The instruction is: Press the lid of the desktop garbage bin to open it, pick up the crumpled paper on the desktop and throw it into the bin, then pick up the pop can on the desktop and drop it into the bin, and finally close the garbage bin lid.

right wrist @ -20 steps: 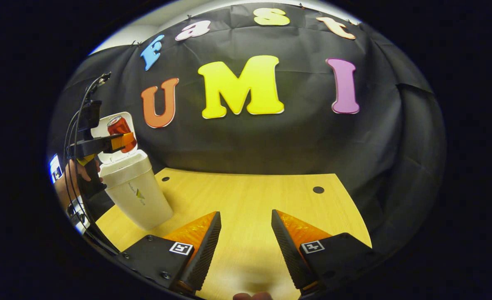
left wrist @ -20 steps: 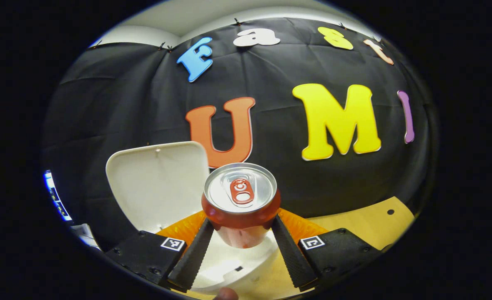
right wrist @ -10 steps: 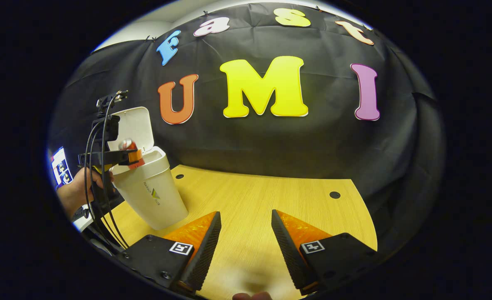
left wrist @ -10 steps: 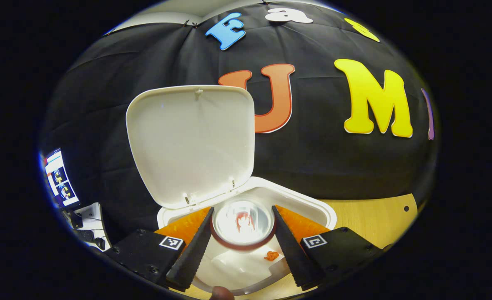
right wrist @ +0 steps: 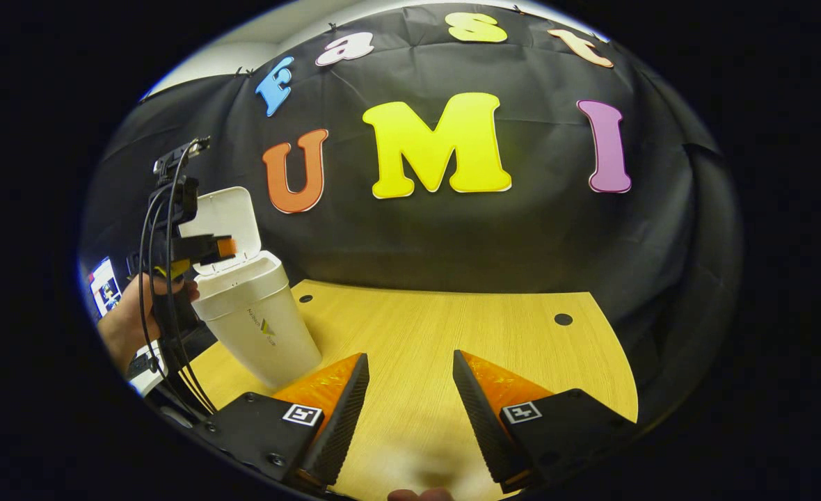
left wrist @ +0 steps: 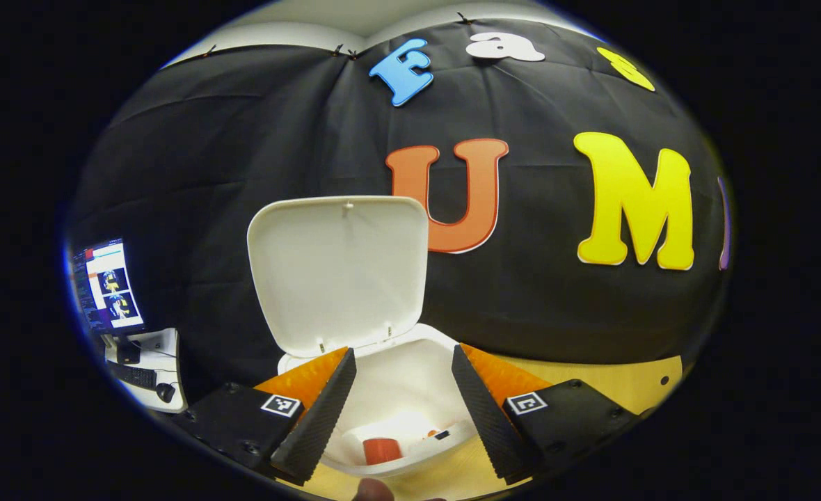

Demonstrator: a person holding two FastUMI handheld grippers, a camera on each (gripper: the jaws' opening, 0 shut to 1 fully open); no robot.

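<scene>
In the left gripper view my left gripper (left wrist: 403, 403) stands open just above the white garbage bin (left wrist: 410, 379), whose lid (left wrist: 337, 271) is swung up and back. Down inside the bin lies the red pop can (left wrist: 381, 450) beside pale crumpled paper (left wrist: 403, 424). The right gripper view shows the same bin (right wrist: 257, 320) at the table's left with its lid (right wrist: 219, 219) up, and the left gripper (right wrist: 205, 247) held by a hand over its mouth. My right gripper (right wrist: 405, 400) is open over the wooden table (right wrist: 438, 334), holding nothing.
A monitor (left wrist: 104, 285) and a keyboard sit on a small desk at the far left, beyond the booth. The wooden table has small dark holes (right wrist: 562, 319) near its back edge.
The left gripper let go of the pop can, which dropped into the bin; the gripper has since lifted slightly above the rim. The right gripper has hardly moved.
</scene>
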